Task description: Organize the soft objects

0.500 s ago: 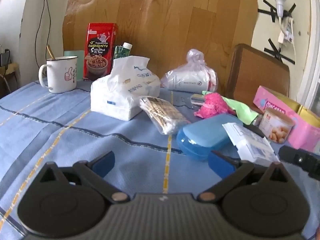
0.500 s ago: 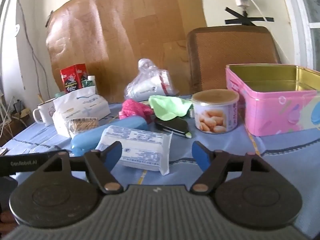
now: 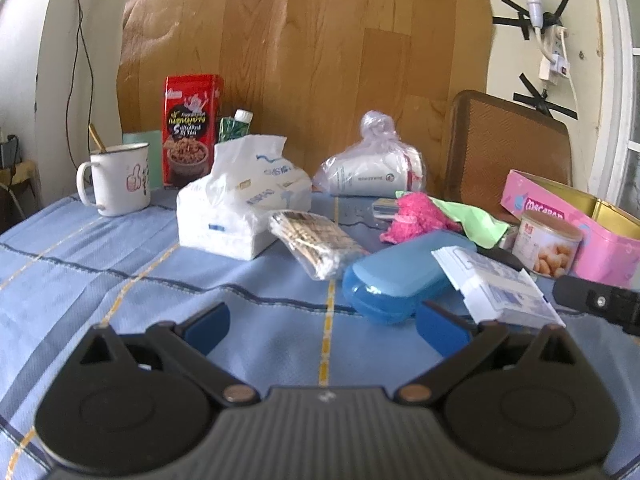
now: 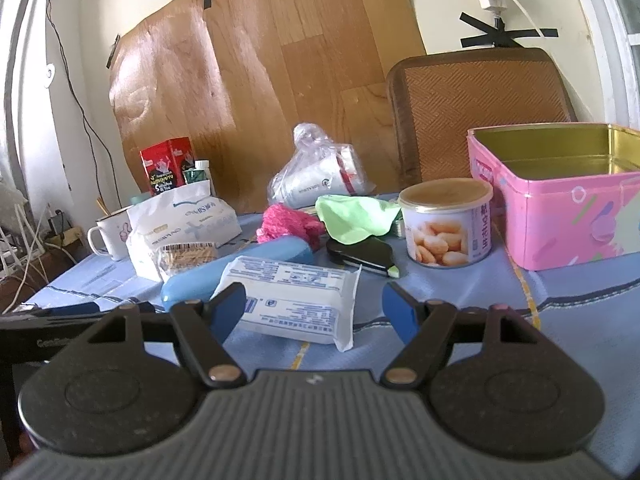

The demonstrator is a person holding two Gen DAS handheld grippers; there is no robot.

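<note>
A white tissue pack [image 4: 294,298] lies flat on the blue tablecloth just ahead of my right gripper [image 4: 314,312], which is open and empty; it also shows in the left wrist view [image 3: 500,288]. A pink fluffy cloth [image 4: 288,222] and a green cloth [image 4: 356,218] lie behind it. A large white tissue bag [image 3: 240,208] stands left of centre. A tied plastic bag [image 3: 372,172] sits at the back. My left gripper [image 3: 324,328] is open and empty over bare tablecloth, near a blue case [image 3: 400,276].
An open pink tin [image 4: 560,216] stands at the right, with a snack can [image 4: 446,228] beside it. A bag of cotton swabs [image 3: 316,240], a white mug [image 3: 116,178], a red box [image 3: 190,128] and a black gadget [image 4: 360,256] also stand on the table. A chair back [image 3: 508,148] rises behind.
Both grippers have shifted only slightly; the view has tilted a little. Nothing was taken hold of or let go.
</note>
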